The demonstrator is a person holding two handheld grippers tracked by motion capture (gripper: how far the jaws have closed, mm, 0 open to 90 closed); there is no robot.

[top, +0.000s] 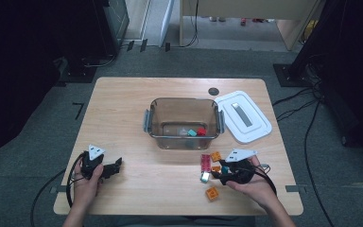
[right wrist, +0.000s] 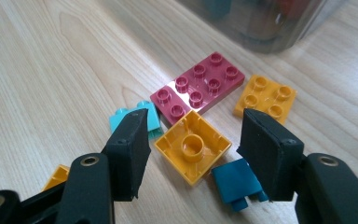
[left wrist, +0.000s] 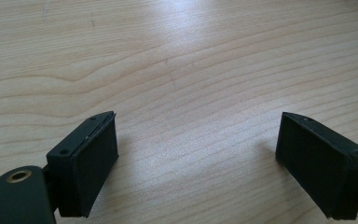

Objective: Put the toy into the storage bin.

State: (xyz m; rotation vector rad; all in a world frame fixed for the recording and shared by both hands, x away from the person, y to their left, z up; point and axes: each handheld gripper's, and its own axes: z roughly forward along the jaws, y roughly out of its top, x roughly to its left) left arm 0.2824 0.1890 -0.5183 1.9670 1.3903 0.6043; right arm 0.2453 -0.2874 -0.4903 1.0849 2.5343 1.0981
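My right gripper (right wrist: pixel 195 123) is low over a cluster of toy bricks near the table's front right. Its jaws stand open on either side of an upturned orange square brick (right wrist: pixel 193 151), and a small gap shows at the right pad. Past it lie a maroon studded plate (right wrist: pixel 198 88) and an orange studded brick (right wrist: pixel 265 98). A light teal brick (right wrist: pixel 140 116) sits behind the left jaw and a dark teal one (right wrist: pixel 237 182) by the right jaw. In the high view the right gripper (top: pixel 216 171) points left at this cluster. My left gripper (left wrist: pixel 196 154) rests open over bare wood, also seen from above (top: pixel 117 165).
A clear plastic container (top: pixel 153 120) stands mid-table with a teal brick (top: pixel 192 133) and a red brick (top: pixel 201 131) inside. Its white lid (top: pixel 243 116) lies to the right. Another orange brick (top: pixel 212 193) sits near the front edge. A round dark hole (top: pixel 213 91) marks the far side.
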